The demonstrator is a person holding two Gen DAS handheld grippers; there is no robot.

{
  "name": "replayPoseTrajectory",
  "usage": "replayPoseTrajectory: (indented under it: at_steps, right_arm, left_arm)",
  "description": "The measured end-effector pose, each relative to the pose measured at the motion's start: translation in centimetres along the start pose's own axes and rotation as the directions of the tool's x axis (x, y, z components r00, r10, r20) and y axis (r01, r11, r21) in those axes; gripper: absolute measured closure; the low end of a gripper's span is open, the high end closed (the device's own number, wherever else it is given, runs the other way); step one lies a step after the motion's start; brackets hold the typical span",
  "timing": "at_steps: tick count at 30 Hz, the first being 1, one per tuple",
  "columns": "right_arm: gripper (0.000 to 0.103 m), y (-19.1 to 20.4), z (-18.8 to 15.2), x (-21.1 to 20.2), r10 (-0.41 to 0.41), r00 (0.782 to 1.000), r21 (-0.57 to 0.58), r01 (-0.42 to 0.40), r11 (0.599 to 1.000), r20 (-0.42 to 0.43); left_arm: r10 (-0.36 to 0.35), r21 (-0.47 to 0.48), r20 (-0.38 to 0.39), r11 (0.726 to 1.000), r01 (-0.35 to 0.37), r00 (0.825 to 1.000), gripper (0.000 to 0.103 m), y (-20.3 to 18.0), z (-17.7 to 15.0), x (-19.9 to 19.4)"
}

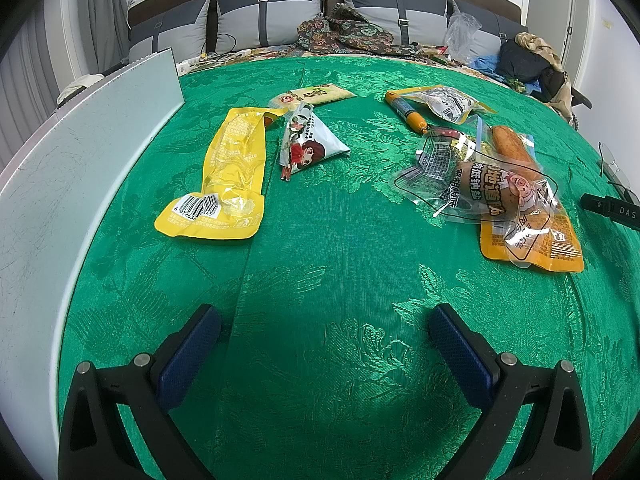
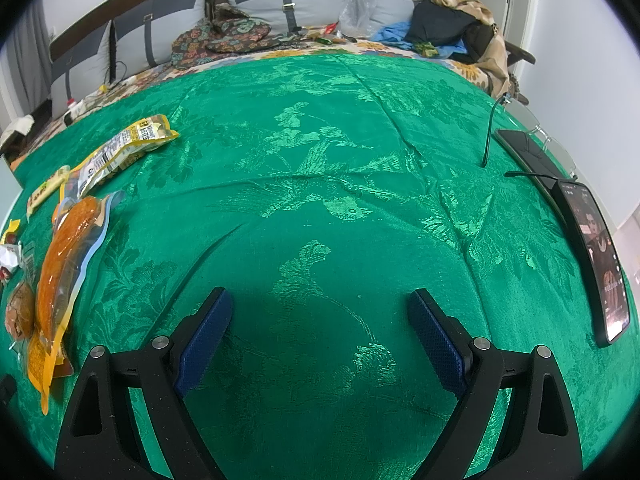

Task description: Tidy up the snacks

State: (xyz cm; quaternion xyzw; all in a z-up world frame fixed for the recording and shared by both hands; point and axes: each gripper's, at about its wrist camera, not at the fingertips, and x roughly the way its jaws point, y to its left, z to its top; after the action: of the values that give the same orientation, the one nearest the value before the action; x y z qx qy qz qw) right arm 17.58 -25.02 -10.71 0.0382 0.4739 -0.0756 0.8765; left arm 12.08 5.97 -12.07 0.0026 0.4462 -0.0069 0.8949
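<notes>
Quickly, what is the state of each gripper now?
Left gripper: open, holding nothing.
Right gripper: open, holding nothing.

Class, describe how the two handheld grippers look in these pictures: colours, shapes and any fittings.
The left gripper and right gripper look alike: two black, angular arms with triangular cut-outs, each ending in a flat blue pad with a fine dotted texture. Round silver bolt heads sit on each arm. No cables, markings, hands or sleeves show.

Green brocade cloth (image 2: 340,152), lit phone (image 2: 596,256) at its right edge, grey cushions (image 1: 264,16) behind.
</notes>
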Motion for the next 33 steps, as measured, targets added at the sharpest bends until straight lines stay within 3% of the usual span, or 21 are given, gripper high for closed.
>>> replayPoseTrajectory:
  at_steps: [33]
  right_arm:
    - [0.011,0.01,-0.01,0.00,0.000,1.000,0.000,0.000,1.000,0.000]
  left_arm:
    - [0.000,0.000,-0.001,1.000,0.000,1.000,0.000,-0.10,0.19,0.21]
